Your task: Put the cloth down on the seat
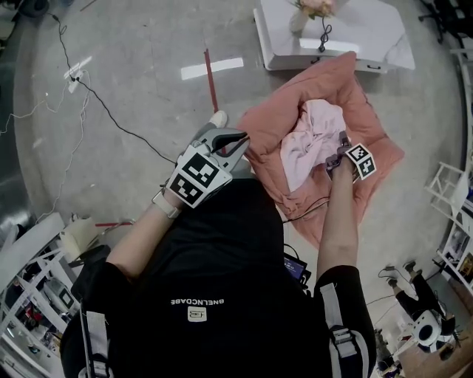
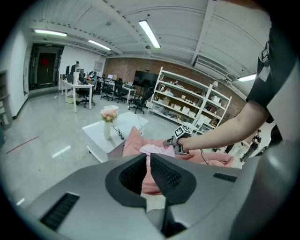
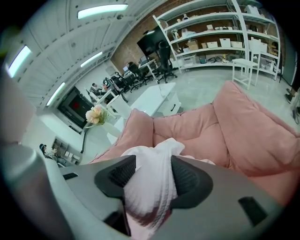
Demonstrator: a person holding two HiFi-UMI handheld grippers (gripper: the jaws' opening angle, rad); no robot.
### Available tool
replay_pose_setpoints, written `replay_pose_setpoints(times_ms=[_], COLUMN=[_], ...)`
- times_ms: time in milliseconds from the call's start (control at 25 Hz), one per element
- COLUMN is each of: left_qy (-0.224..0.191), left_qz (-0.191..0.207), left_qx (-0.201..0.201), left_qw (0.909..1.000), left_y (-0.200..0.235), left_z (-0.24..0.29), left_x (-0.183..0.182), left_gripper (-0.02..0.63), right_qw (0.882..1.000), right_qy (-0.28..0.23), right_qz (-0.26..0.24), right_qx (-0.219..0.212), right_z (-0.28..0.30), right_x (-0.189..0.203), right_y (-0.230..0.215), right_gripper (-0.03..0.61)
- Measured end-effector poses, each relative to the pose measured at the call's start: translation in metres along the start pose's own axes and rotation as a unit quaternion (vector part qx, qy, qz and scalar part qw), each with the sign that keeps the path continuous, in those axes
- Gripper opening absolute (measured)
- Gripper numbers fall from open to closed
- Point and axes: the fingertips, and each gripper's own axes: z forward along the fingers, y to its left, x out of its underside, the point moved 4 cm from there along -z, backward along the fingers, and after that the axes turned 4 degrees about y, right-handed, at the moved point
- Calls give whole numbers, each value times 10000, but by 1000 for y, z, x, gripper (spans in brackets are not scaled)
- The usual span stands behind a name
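Note:
A pale pink cloth [image 1: 314, 140] lies bunched on the salmon-pink cushioned seat [image 1: 380, 125]. My right gripper [image 1: 338, 150] is down at the cloth's right side. In the right gripper view its jaws [image 3: 153, 161] stand wide apart, and a fold of the cloth [image 3: 152, 185] still lies loosely between the pads, over the seat [image 3: 234, 131]. My left gripper [image 1: 235, 142] hovers at the seat's left edge, shut and empty. In the left gripper view the left gripper [image 2: 148, 158] points at the seat [image 2: 133, 140], the cloth [image 2: 151, 150] and the right gripper [image 2: 174, 140].
A low white table [image 1: 355, 37] with a vase of flowers [image 1: 307, 11] stands just beyond the seat. Cables [image 1: 96, 96] and a red rod [image 1: 211, 77] lie on the floor to the left. White shelving [image 1: 451, 196] stands at the right. A black cable [image 1: 307, 210] crosses the seat's near edge.

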Motion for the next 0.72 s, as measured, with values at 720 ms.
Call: replay_pose_setpoints(times_ms=[720], left_qy=[-108], left_qz=[699], left_qx=[712], left_qw=[9949], left_y=[-12], left_z=[-17], left_x=[-44], left_gripper=[15], right_qw=[9972], right_qy=[-499], right_qz=[-8], right_qx=[-549], right_z=[-95], right_x=[23], right_y=[69], right_gripper=[229])
